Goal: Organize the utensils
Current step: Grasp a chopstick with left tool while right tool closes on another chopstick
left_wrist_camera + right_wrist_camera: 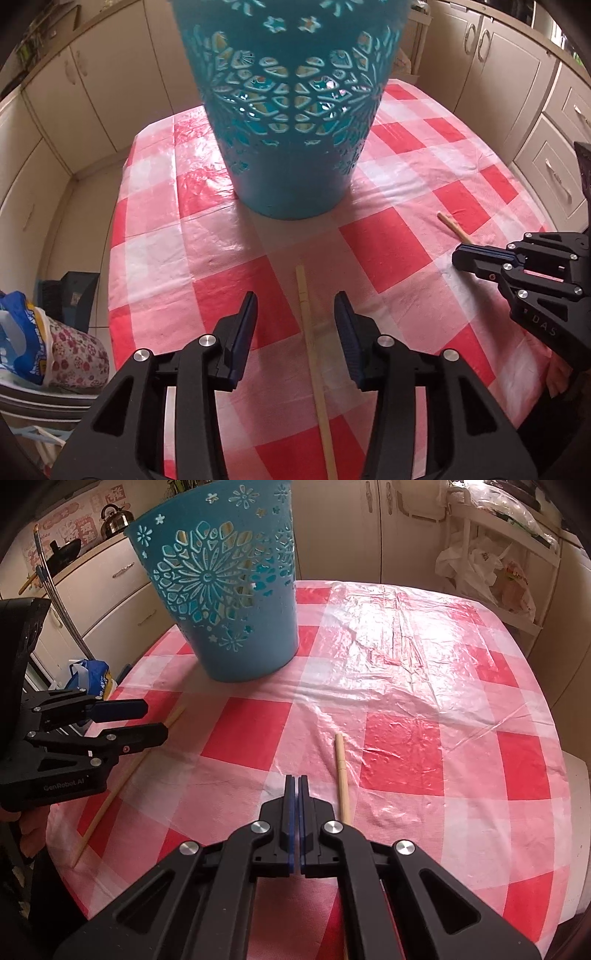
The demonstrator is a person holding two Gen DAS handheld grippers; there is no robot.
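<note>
Chopstick lying lengthwise between parted left jaws, ungripped.

Table under red-and-white checked cloth. Teal openwork basket upright at far side, beyond both grippers; contents not readable through cut-outs. Left gripper angled down over near edge, jaws moderately parted, straddling left chopstick without pad contact; long axis running along pointing direction, toward basket. Right gripper alongside, jaws fully closed, holding nothing. Second chopstick flat on cloth just right of its closed tips, also pointing roughly toward basket. Judged: left hand better placed for next pick; closing squarely across shaft needed. No earlier frame, so nothing noted on motion.
</note>
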